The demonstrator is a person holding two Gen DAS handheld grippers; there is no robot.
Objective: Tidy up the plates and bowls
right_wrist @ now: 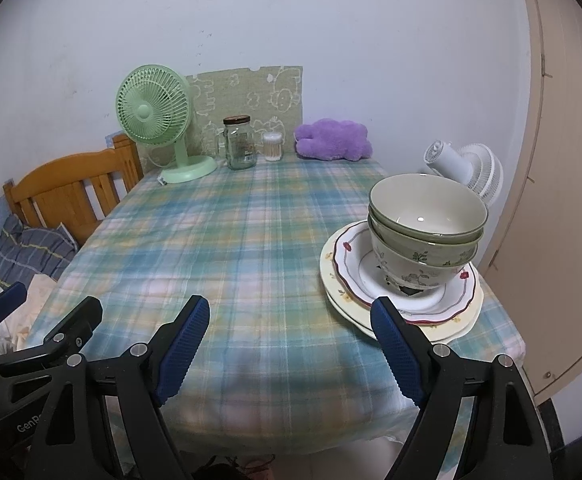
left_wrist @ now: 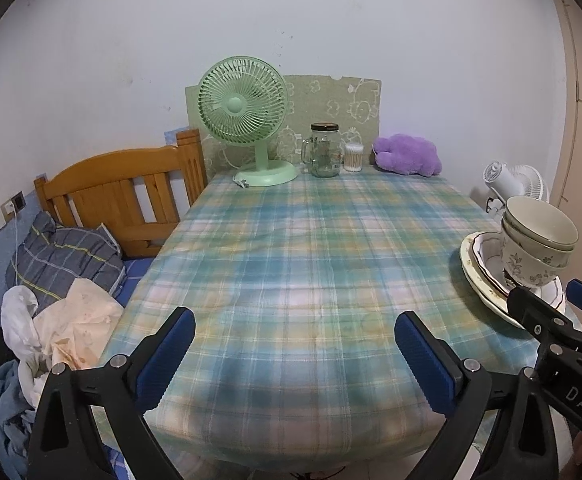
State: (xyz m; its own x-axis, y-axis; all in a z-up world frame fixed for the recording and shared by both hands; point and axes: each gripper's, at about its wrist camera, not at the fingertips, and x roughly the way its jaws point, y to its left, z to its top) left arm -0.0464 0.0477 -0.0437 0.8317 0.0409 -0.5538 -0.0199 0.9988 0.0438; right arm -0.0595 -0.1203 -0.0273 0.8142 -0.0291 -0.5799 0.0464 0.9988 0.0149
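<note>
Two nested cream floral ceramic bowls (right_wrist: 427, 236) sit on stacked scalloped plates (right_wrist: 451, 304) at the plaid table's (right_wrist: 251, 240) right edge, probably gathered to save space. Left gripper (left_wrist: 295, 356) and right gripper (right_wrist: 291, 348) hover wide open, empty.

Room, interior. Wall (right_wrist: 291, 20): plain, pale, lightly scuffed, evenly lit. Table (left_wrist: 311, 264): covered in a blue-green plaid cloth, its far edge against the wall. Patterned green board (left_wrist: 331, 108): leaning upright on the wall behind the table. Green desk fan (left_wrist: 243, 112): far left of the table, facing forward. Glass jar (left_wrist: 325, 150), dark lid, beside it; swab container (left_wrist: 354, 157) next; purple plush (left_wrist: 407, 155) at far right. Wooden headboard (left_wrist: 119, 188): left of the table, with striped pillow (left_wrist: 63, 256) and crumpled bedding (left_wrist: 71, 332). White fan (right_wrist: 467, 168): beyond the table's right edge. Beige door (right_wrist: 563, 160): right side. Wall socket (left_wrist: 13, 204): far left.
</note>
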